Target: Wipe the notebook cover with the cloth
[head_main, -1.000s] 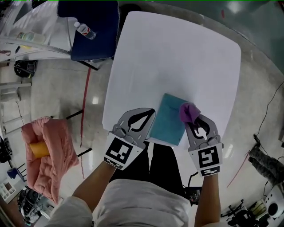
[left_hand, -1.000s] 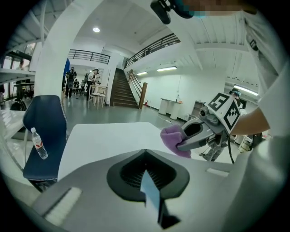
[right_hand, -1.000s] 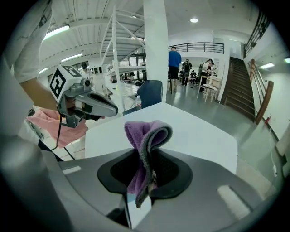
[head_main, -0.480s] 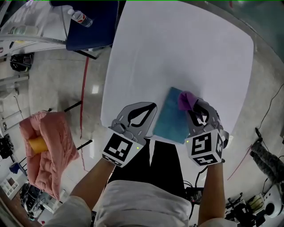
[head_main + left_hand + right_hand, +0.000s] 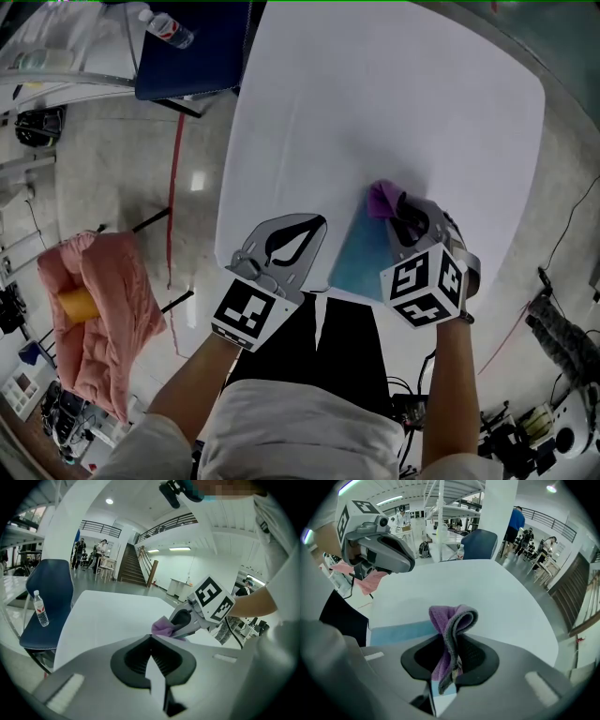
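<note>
One purple cloth (image 5: 380,199) clamped in right tongs (image 5: 398,210) over one notebook (image 5: 361,255); left tongs (image 5: 313,225) together

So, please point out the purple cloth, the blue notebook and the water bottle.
purple cloth (image 5: 452,619): right gripper view, its folded top.
blue notebook (image 5: 361,251): head view, its bare cover.
water bottle (image 5: 41,609): left gripper view, its labelled body.

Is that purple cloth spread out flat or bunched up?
Bunched up: the purple cloth loops over itself, pinched between the right gripper's jaws.
</note>
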`<state>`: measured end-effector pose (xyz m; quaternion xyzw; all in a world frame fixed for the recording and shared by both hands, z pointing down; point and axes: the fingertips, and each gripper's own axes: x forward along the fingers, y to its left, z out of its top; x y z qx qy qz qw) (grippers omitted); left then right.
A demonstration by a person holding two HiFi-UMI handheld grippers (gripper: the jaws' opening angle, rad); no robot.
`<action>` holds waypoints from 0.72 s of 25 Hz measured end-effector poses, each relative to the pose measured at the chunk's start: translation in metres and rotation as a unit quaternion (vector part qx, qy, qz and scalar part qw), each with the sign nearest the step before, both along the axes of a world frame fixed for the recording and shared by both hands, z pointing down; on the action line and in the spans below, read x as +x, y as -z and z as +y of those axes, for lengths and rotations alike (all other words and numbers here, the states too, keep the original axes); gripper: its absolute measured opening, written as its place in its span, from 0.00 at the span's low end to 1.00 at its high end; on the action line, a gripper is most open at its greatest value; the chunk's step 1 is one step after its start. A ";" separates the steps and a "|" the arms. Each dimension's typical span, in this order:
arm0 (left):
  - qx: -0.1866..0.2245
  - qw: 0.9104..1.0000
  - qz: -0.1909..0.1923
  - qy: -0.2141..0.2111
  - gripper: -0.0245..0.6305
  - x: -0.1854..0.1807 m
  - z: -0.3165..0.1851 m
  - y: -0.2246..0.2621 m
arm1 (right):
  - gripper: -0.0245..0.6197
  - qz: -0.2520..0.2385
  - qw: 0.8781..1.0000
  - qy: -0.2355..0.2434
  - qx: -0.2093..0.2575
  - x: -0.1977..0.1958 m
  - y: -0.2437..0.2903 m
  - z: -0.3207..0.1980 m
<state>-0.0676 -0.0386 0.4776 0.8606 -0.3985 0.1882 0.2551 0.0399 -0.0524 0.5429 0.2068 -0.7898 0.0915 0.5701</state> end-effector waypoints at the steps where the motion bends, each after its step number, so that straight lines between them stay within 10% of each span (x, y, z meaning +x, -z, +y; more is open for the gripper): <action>1: -0.002 1.000 0.001 0.002 0.04 -0.003 -0.001 -0.001 | 0.21 0.000 1.000 -0.003 -0.006 -0.001 -0.003 0.000; 18: -0.017 1.000 0.011 -0.007 0.04 -0.007 0.005 -0.009 | 0.21 0.005 0.998 -0.040 -0.048 -0.006 -0.012 0.007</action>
